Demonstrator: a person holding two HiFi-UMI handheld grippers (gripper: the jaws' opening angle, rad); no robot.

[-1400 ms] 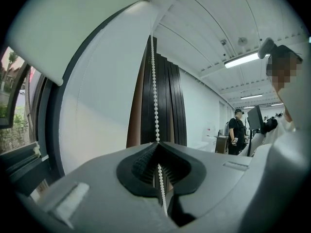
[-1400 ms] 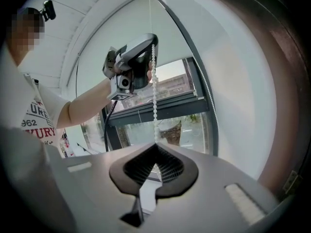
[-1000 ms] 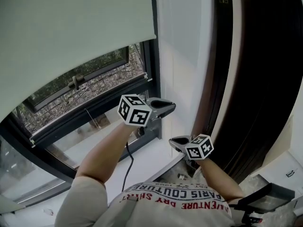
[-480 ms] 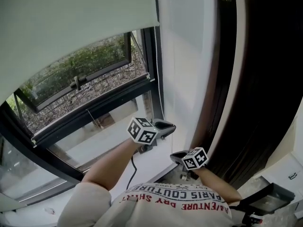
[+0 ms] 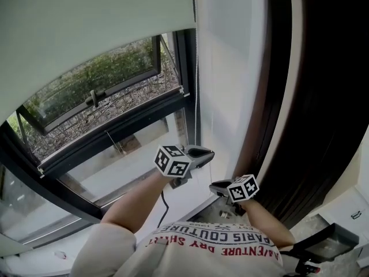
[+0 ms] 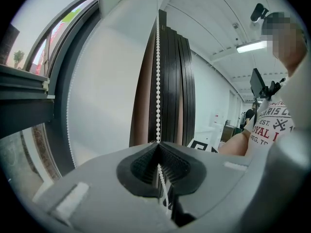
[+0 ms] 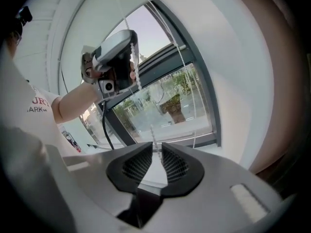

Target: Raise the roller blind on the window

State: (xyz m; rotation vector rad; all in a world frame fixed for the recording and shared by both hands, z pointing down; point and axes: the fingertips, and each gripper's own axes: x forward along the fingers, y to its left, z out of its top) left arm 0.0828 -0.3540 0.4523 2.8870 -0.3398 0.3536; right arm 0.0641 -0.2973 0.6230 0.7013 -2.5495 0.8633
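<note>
well, both grippers sit low by the right-hand side of the window frame (image 5: 115,130). the roller blind (image 5: 86,22) hangs well above them, with its bottom edge up and off to the left of the left gripper (image 5: 207,153). that left gripper has its jaws pressed together on the bead chain (image 6: 158,81). the white beads run straight up out of the pinch, and a short stretch drops back between the ribbed pads (image 6: 141,166) towards the camera. out past the jaw tips, behind the chain, stand dark vertical panels (image 6: 172,81) (a folded door or a curtain, i cannot tell which).

the right gripper (image 5: 214,186) is just below the left one and a little to its right, near but not touching it. its jaws have just been opening: a narrow gap shows between them, and a strand of the chain stands in that gap with the pads off it. from that gripper's own view the left gripper is up and to the left, with the chain passing down along its nose.

the person's bare forearm (image 5: 135,198) reaches up to the left gripper from a printed t-shirt (image 5: 213,244), and a black cable (image 5: 161,206) hangs under it.
</note>
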